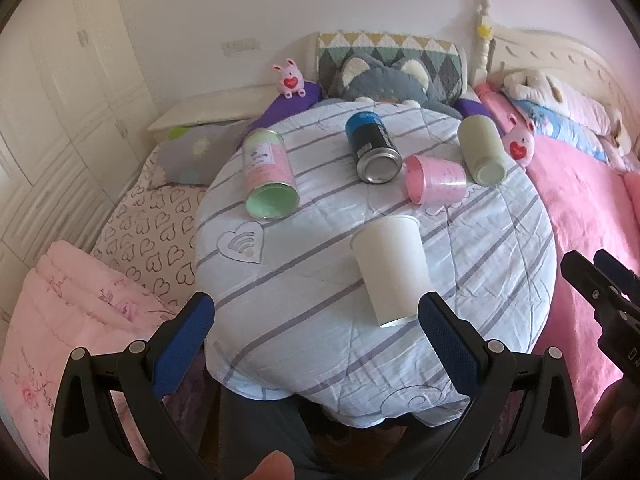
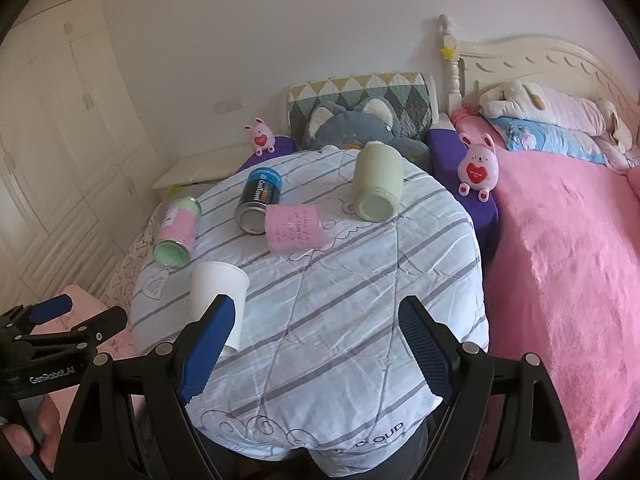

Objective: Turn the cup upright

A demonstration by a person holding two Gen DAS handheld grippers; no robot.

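A white paper cup lies on its side on the striped quilt-covered table; it also shows in the right wrist view. A pink cup lies on its side further back, also seen in the right wrist view. My left gripper is open and empty, just short of the white cup, whose near end lies by the right fingertip. My right gripper is open and empty over the table's near part, the white cup behind its left finger.
A pink-green can, a blue-black can and a pale green jar lie on the table. Plush toys and a grey cushion sit behind. A pink bed is to the right, folded bedding to the left.
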